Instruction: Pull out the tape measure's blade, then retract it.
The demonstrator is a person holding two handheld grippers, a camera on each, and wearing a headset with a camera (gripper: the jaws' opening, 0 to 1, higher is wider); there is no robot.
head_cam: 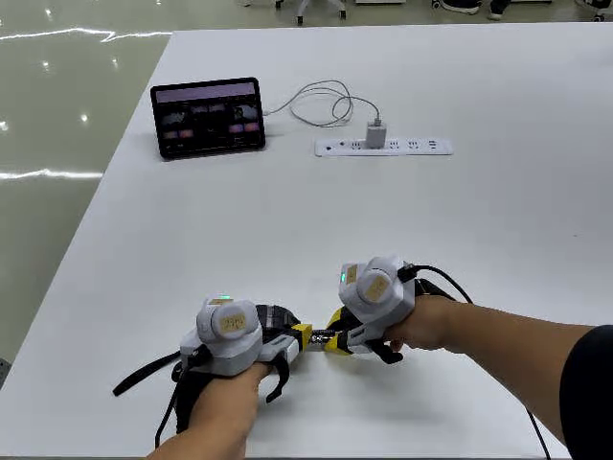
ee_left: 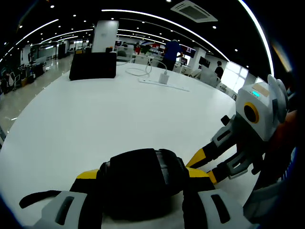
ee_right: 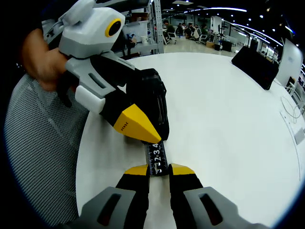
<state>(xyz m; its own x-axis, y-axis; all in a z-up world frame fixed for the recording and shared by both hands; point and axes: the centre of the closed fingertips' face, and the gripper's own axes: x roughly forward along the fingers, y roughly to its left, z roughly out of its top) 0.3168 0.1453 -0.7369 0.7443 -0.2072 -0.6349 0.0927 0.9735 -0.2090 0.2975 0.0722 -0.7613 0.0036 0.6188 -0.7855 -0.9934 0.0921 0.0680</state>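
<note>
Two hands work low over the near edge of a white desk (head_cam: 431, 220), each holding a claw, and the two claws point at each other tip to tip. The left hand (head_cam: 222, 391) comes up from the bottom of the head view; its left claw (ee_left: 143, 174) is clamped around the one black tape measure (ee_right: 155, 102), a yellow-tipped jaw on either side of the case, which sits just above or on the desk. The right hand (head_cam: 427, 324) reaches in from the right with the forearm angled across the desk, and the right claw (ee_right: 158, 170) is closed narrow, pinching the end of the blade (ee_right: 157, 160). A short length of blade shows between case and right claw, printed with the numerals 1, 2, 3 and 4. At the far side of the desk stand one dark tablet (head_cam: 209, 117) with its screen lit, the writing on it too small to read, and one white power strip (head_cam: 421, 147) with one white charger (head_cam: 375, 134) plugged in and one looped cable (head_cam: 321, 103) running towards the tablet.
</note>
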